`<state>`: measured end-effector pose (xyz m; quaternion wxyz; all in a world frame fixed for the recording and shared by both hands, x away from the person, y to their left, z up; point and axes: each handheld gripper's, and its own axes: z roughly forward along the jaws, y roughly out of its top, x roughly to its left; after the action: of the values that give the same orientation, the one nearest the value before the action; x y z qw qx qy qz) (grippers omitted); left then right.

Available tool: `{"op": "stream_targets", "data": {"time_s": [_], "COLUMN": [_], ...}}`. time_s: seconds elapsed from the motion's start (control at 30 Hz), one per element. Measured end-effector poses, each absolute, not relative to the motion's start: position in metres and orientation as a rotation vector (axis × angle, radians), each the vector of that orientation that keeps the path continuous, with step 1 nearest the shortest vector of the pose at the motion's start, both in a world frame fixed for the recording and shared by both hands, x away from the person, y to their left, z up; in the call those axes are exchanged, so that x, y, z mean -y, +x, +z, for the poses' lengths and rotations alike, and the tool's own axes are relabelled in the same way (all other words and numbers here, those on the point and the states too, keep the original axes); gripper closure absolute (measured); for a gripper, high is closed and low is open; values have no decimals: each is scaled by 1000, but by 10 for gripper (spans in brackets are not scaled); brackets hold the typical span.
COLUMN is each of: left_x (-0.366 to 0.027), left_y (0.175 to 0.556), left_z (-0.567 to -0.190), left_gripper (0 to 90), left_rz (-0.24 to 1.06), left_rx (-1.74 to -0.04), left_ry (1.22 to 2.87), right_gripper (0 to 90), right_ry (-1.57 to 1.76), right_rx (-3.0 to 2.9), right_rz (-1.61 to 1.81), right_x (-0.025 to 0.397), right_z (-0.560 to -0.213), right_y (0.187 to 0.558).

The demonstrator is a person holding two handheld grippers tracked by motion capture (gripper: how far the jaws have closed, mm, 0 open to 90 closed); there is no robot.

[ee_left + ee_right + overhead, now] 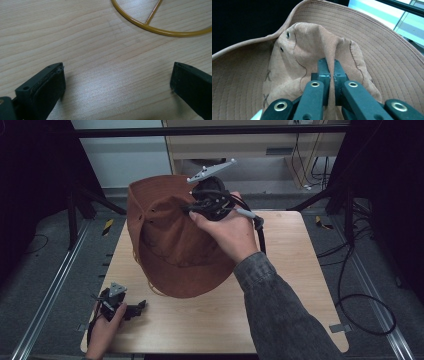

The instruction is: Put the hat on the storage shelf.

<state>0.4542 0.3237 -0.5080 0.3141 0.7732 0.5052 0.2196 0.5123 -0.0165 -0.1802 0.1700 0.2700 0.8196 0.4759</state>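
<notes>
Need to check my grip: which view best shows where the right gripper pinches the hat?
The right gripper view: the right gripper is shut on a fold of the hat crown. The high view shows the hat lifted, the hand covering the pinch.

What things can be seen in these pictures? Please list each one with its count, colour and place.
hat: one, brown, wide brim, lifted over the table's middle, crown pinched
wire ring: one, yellow, with a spoke, lying on the table ahead of the left gripper
table: one, light wood, centre
cables: several, black, floor at right
right gripper: one, black, shut on the hat's crown
left gripper: one, black, jaws wide apart, near left corner of the table
hands: two, one on each gripper
</notes>
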Motion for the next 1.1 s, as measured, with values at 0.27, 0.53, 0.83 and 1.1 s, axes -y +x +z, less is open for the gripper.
{"op": "stream_targets", "data": {"time_s": [0.27,0.53,0.83,1.1], "left_x": [-324,-324,-324,-324], "left_y": [454,454,454,454], "left_z": [-508,-508,-508,-508], "left_gripper": [0,0,0,0], "left_rz": [578,577,576,578], "left_rx": [-1332,-1332,-1331,-1332], "left_ry": [2037,2038,2040,2037], "right_gripper": [892,892,892,892], "right_ry": [769,763,759,757], "right_rx": [-2332,-2344,-2360,-2377], "right_rz": [1363,1358,1359,1349], "right_x": [6,-5,-15,-24], "right_z": [-182,-182,-184,-185], "right_y": [518,523,528,534]}}
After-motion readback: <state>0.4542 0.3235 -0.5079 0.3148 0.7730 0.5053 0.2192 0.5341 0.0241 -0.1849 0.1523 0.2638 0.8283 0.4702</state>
